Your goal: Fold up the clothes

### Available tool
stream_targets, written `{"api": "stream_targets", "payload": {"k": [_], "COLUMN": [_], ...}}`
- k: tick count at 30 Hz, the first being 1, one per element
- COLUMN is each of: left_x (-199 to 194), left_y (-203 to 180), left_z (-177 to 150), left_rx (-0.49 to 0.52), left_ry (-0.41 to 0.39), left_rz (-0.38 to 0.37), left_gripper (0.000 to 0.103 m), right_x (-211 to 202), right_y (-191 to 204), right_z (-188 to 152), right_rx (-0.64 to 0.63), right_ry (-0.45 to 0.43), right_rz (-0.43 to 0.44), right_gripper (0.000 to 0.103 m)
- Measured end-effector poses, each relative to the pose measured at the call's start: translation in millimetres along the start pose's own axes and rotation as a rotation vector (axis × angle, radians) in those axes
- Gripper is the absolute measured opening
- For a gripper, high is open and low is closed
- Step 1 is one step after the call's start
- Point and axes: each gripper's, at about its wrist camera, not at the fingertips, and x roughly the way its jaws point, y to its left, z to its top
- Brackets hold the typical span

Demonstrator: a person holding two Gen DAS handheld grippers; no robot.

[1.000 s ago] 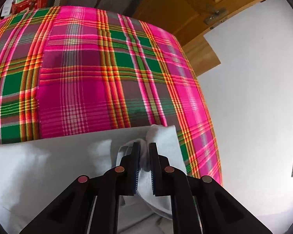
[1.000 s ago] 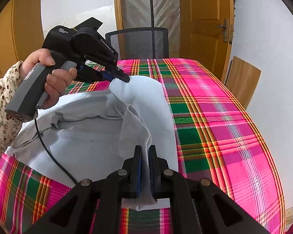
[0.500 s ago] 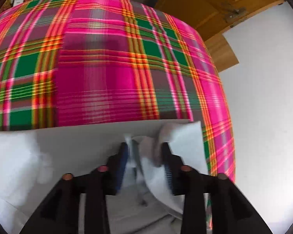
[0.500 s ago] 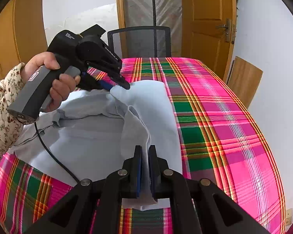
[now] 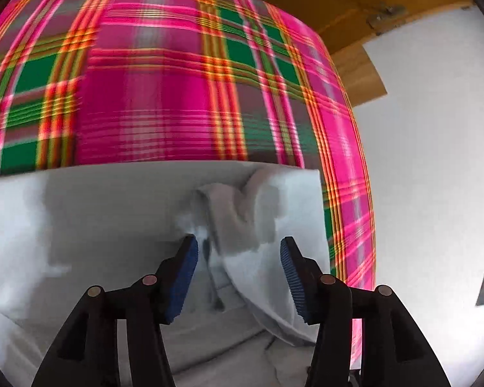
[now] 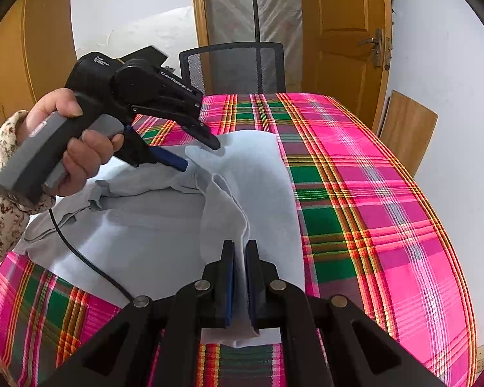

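A pale grey garment (image 6: pixel 164 232) lies partly folded on the pink plaid tablecloth (image 6: pixel 364 193). In the right wrist view my right gripper (image 6: pixel 239 251) is shut on the garment's near folded edge, the cloth rising between its blue pads. My left gripper (image 6: pixel 203 154), held by a hand in a floral sleeve, hovers open just above the garment's far corner. Seen from the left wrist, the left gripper (image 5: pixel 238 251) has its jaws wide apart, and a bunched fold of the garment (image 5: pixel 242 213) lies loose between and ahead of them.
A black mesh chair (image 6: pixel 232 64) stands at the table's far end before a wooden door (image 6: pixel 342 32). A wooden board (image 6: pixel 406 129) leans on the white wall at the right. A black cable (image 6: pixel 80 254) trails over the garment.
My left gripper has opened and let go of the garment's far corner, then lifted slightly away. The right gripper stays shut on the near edge.
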Motion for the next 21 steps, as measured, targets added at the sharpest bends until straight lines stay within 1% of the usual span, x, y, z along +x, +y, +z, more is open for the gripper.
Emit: {"api": "stream_targets", "payload": {"k": [5,7,8,9,10,12,15,18,21], "left_x": [5.7,7.9,9.1,10.2,11.3,11.6,7.5,3.8,-11.0], "left_y": [-5.7,-8.0,-9.2,-10.3,-11.5,-8.8,-13.1,-21.1,-20.6], "left_z": [-1.8,-2.5,-2.9,-3.3,-3.6,-5.9,-11.9,-8.9,-10.4], "left_rx": [0.008,0.011,0.013,0.014,0.016,0.008,0.032,0.044,0.044], "left_ry": [0.009,0.013,0.015,0.016,0.018,0.03,0.025,0.016,-0.011], "left_rz": [0.001,0.001,0.001,0.001,0.001,0.004,0.012,0.005,0.003], "left_gripper": [0.053,0.05,0.04,0.026,0.021,0.014,0.009,0.008,0.008], "right_x": [0.0,1.0,1.2,1.1,0.7,-0.9,-2.7,-4.8,-9.7], "right_y": [-2.8,-1.9,-0.7,0.3,1.1,3.4,8.4,15.2,25.0], "right_z": [0.0,-1.3,-2.1,-2.6,-3.0,-3.2,-3.7,-3.8,-2.7], "right_rx": [0.006,0.003,0.001,0.0,-0.003,-0.009,-0.022,-0.037,-0.062], "right_ry": [0.003,0.01,0.011,0.012,0.012,0.01,0.006,0.002,-0.008], "right_rz": [0.011,0.021,0.025,0.03,0.034,0.038,0.042,0.041,0.044], "right_gripper": [0.007,0.007,0.007,0.007,0.007,0.007,0.007,0.007,0.007]}}
